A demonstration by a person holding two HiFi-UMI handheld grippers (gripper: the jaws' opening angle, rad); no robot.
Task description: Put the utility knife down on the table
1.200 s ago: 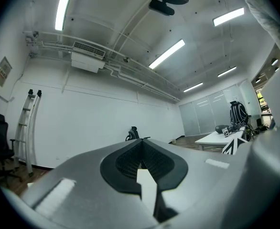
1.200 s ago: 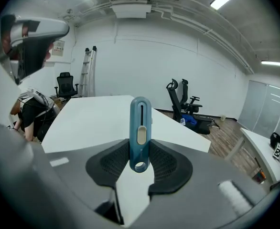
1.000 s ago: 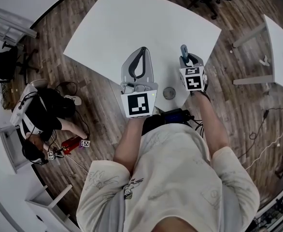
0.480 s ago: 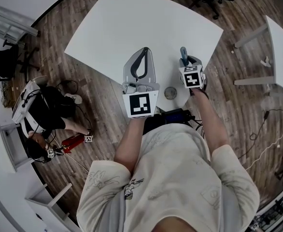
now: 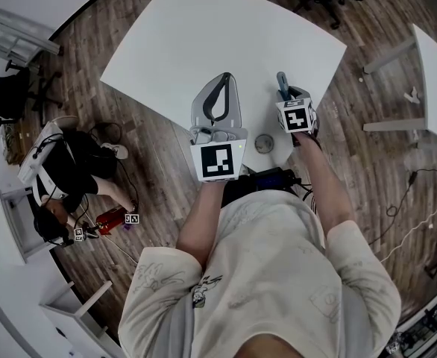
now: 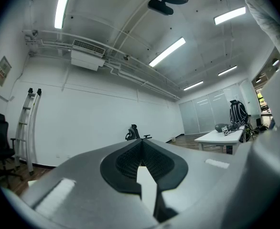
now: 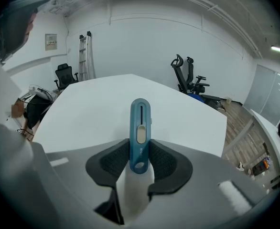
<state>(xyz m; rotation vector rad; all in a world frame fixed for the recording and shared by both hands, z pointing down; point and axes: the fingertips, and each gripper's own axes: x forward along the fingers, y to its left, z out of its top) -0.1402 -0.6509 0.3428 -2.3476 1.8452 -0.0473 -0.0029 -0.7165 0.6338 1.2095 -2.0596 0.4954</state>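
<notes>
A blue utility knife (image 7: 140, 130) with a grey slider stands between the pads of my right gripper (image 7: 140, 156), which is shut on its lower end. In the head view the knife (image 5: 283, 83) sticks out ahead of the right gripper (image 5: 287, 95), above the near right part of the white table (image 5: 203, 36). My left gripper (image 5: 220, 88) hovers over the table's near edge; its jaws meet at the tips and hold nothing (image 6: 141, 149). It points level across the room.
A small round grey thing (image 5: 262, 143) lies near the table's front corner. A second white table (image 5: 435, 66) stands at the right. Office chairs (image 7: 190, 78) sit beyond the far edge. A person (image 5: 62, 185) crouches on the wooden floor at the left.
My right gripper has sunk a little toward the table with the knife. The left gripper has stayed put. The person on the floor has shifted slightly.
</notes>
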